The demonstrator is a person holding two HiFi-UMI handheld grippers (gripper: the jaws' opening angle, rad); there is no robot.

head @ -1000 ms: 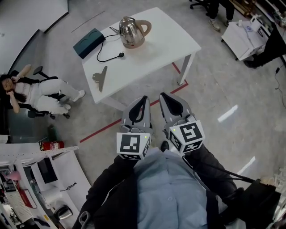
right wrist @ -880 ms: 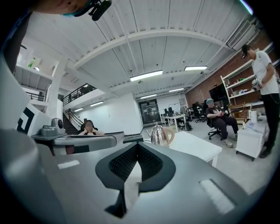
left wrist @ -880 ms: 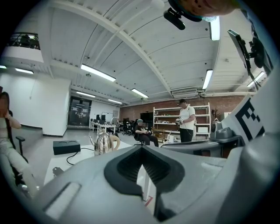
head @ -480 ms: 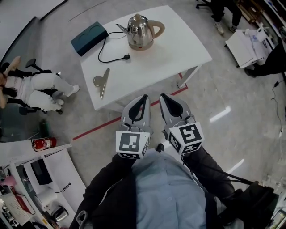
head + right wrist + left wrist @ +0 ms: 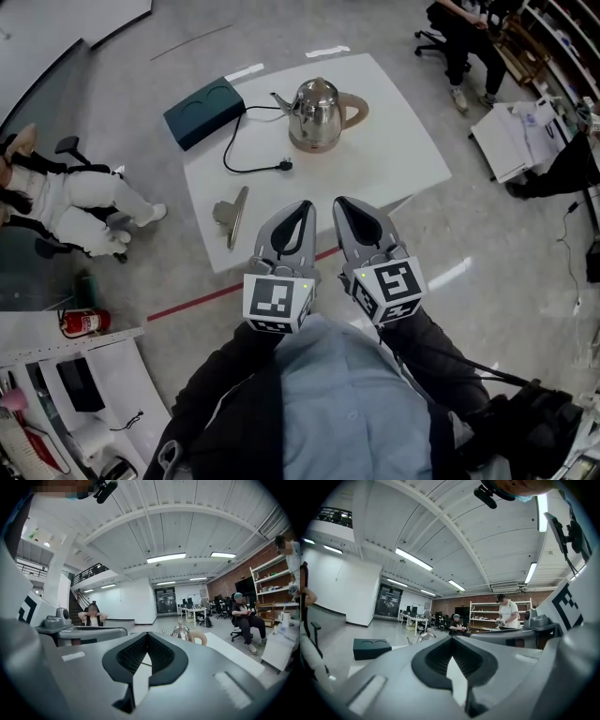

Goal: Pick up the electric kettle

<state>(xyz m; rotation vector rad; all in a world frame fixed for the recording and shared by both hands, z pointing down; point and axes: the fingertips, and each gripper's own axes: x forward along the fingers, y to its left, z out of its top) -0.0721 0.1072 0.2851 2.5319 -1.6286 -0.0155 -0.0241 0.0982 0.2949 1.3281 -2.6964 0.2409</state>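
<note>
The electric kettle (image 5: 319,114) stands upright on the white table (image 5: 403,164), spout toward 9 o'clock, handle toward 3. A dark box (image 5: 204,112) lies at its 9 o'clock. At 6 o'clock, well apart, the left tongs (image 5: 300,211) and right tongs (image 5: 349,208) hover pinched together, empty.

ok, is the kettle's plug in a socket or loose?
Loose. The plug lies on the white table beside the kettle, its cord looped next to it; no socket there.
</note>
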